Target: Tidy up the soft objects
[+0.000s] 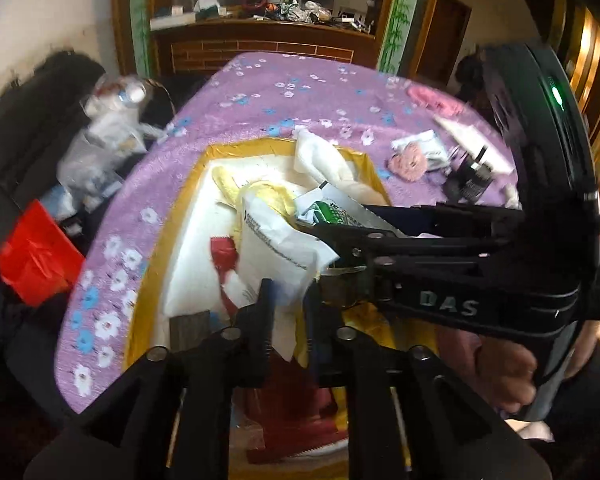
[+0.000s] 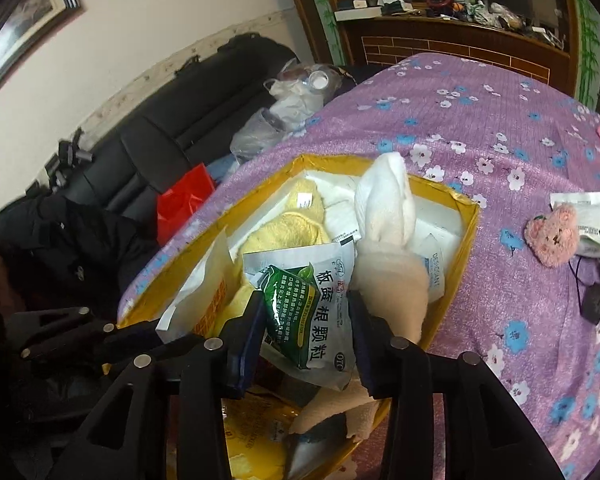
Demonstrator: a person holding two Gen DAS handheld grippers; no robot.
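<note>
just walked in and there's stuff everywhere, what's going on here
A person is sorting soft items and packets into a yellow box on a purple floral cloth. The right hand-held gripper is over the box with a green-and-white sachet between its fingers; whether they pinch it is unclear. The left hand-held gripper is by a white packet. A pink plush bear lies outside on the cloth.

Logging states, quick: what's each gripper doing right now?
Left gripper: open, white packet between its jaws.
Right gripper: green sachet between its jaws; grip cannot be told.
</note>
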